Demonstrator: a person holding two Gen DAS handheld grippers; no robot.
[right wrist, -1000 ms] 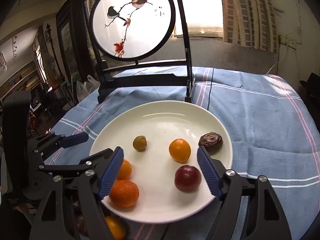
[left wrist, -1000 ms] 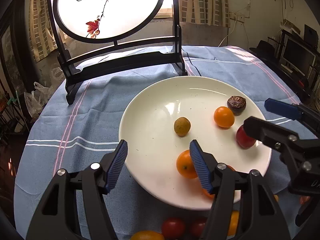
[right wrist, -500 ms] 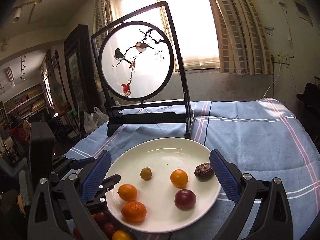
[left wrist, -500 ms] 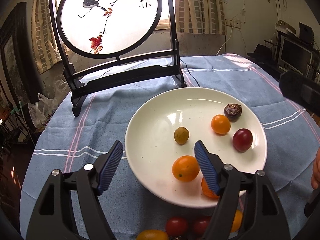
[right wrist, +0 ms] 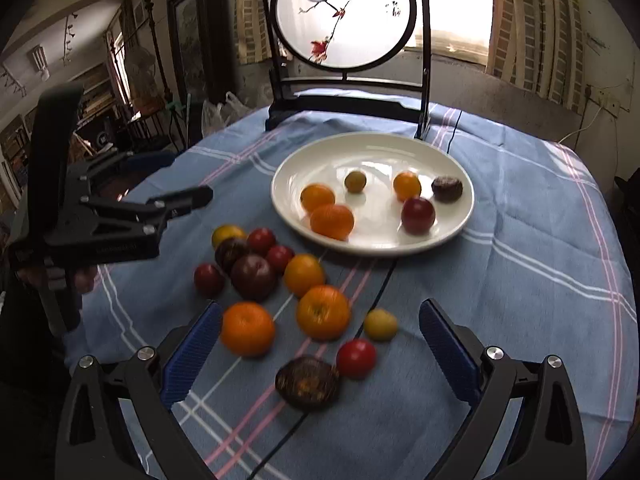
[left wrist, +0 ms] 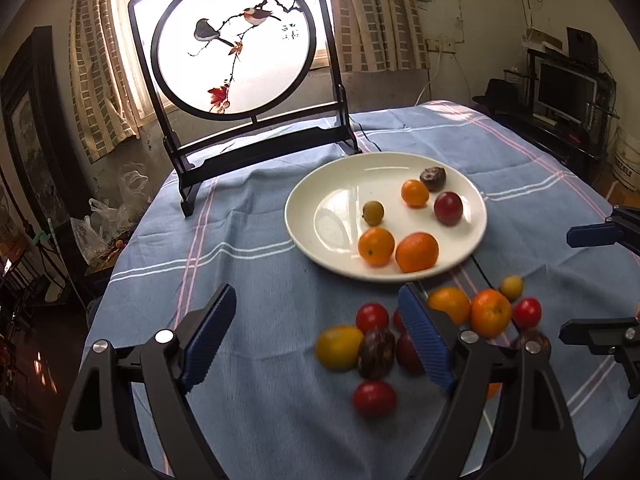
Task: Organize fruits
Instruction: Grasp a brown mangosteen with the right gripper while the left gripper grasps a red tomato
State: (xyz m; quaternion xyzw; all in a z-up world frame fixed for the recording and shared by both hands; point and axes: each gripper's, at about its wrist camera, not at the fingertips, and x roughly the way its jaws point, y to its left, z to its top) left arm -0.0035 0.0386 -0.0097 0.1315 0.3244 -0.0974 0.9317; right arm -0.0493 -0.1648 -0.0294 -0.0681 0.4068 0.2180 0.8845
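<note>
Fruit lay in two groups: six pieces sat on the white plate point(right wrist: 460, 216) at frame centre, while a loose cluster point(right wrist: 280, 280) waited on the blue cloth of the counter point(right wrist: 520, 280) below it, probably the stock yet to be sorted. The right gripper point(right wrist: 320, 356) hung tilted downward over the near fruit, jaws fully apart, nothing between them; a dark wrinkled fruit point(right wrist: 307, 382) and a red tomato point(right wrist: 356, 358) lay just ahead. The left gripper point(left wrist: 318, 340), at lower frame, pointed down-forward, jaws opening and empty, beside a yellow fruit point(left wrist: 339, 347).
</note>
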